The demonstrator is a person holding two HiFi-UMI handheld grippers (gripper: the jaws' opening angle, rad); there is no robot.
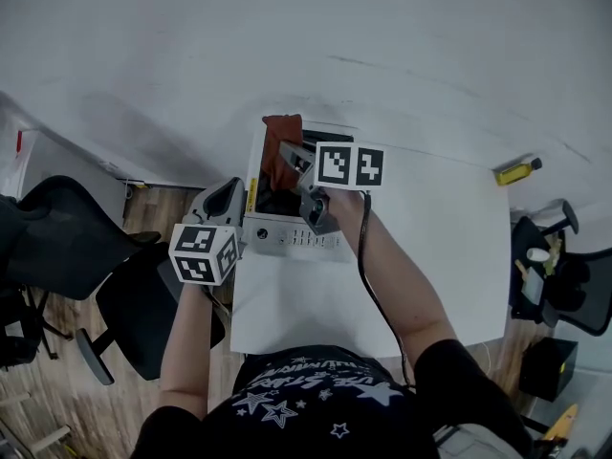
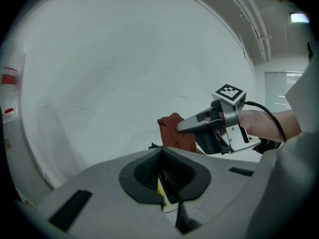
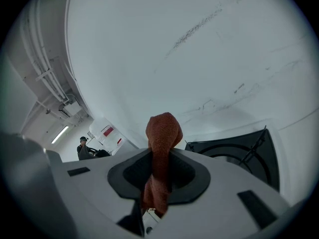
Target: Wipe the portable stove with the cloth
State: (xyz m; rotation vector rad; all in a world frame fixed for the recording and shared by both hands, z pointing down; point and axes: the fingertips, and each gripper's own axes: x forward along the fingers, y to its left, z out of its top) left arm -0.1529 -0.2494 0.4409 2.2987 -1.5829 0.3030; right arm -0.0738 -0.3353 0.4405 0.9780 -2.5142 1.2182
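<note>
**Q:** At the left of the head view, why is the left claw (image 1: 232, 197) placed there?

**A:** Its jaws are drawn together on nothing. They point at the left edge of the silver portable stove with a black burner top (image 1: 287, 229), just beside a yellow label (image 1: 251, 196). The likely purpose is to steady the stove. Contact with it cannot be confirmed.

**Q:** Where does the stove stand?

**A:** It stands left of centre in the head view, at the far left corner of the white table (image 1: 430, 256). Its control panel faces the person.

**Q:** And to the right of that?

**A:** The right claw (image 1: 290, 159) is clamped on the rust-red knitted cloth (image 1: 280, 130). A folded wad of cloth sticks out past the jaw tips, which probably serves as the wiping face. The cloth lies over the stove's far left part. In the right gripper view the burner shows at the lower right, beside the cloth. Whether the cloth touches the surface cannot be told.
</note>
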